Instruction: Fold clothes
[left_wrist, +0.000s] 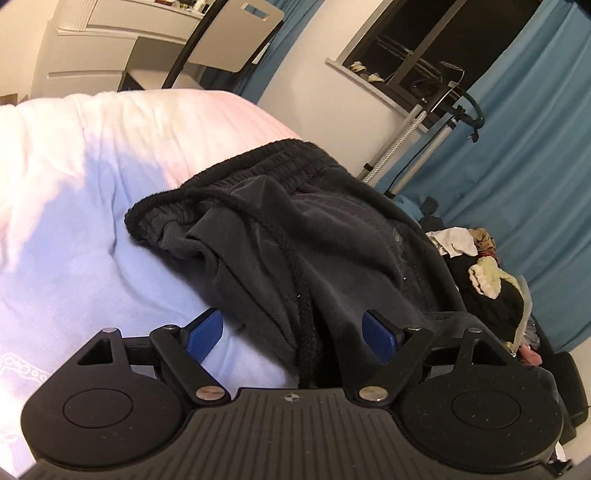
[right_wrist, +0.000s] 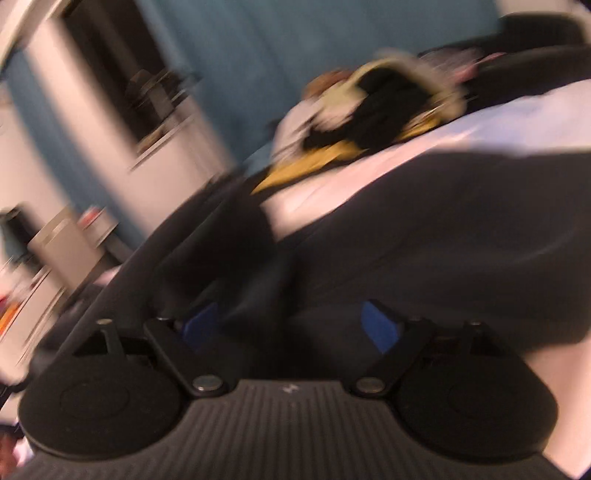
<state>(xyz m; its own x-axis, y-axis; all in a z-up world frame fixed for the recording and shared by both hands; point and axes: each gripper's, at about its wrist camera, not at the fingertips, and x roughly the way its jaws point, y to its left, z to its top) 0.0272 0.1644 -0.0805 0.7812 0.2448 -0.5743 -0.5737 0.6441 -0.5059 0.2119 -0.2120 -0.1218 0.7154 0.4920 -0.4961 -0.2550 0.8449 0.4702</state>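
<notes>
Left wrist view: left gripper (left_wrist: 293, 334) spread, unclenched, over dark sweatpants (left_wrist: 295, 236) near the bed (left_wrist: 74, 184) edge | soft, limp, likely light; best pinched at the ribbed waistband (left_wrist: 221, 184) | right gripper (right_wrist: 291, 328) likewise released above blurred fabric.

Left wrist view: mounted just behind the left gripper (left_wrist: 293, 334), angled down, close over black sweatpants (left_wrist: 295, 236) on a white bed (left_wrist: 74, 206) — window and blue curtains (left_wrist: 517, 147) beyond. Right wrist view: blurred, tilted, equally close. Shared — dark garment, bed, clothes pile (right_wrist: 380, 99)
</notes>
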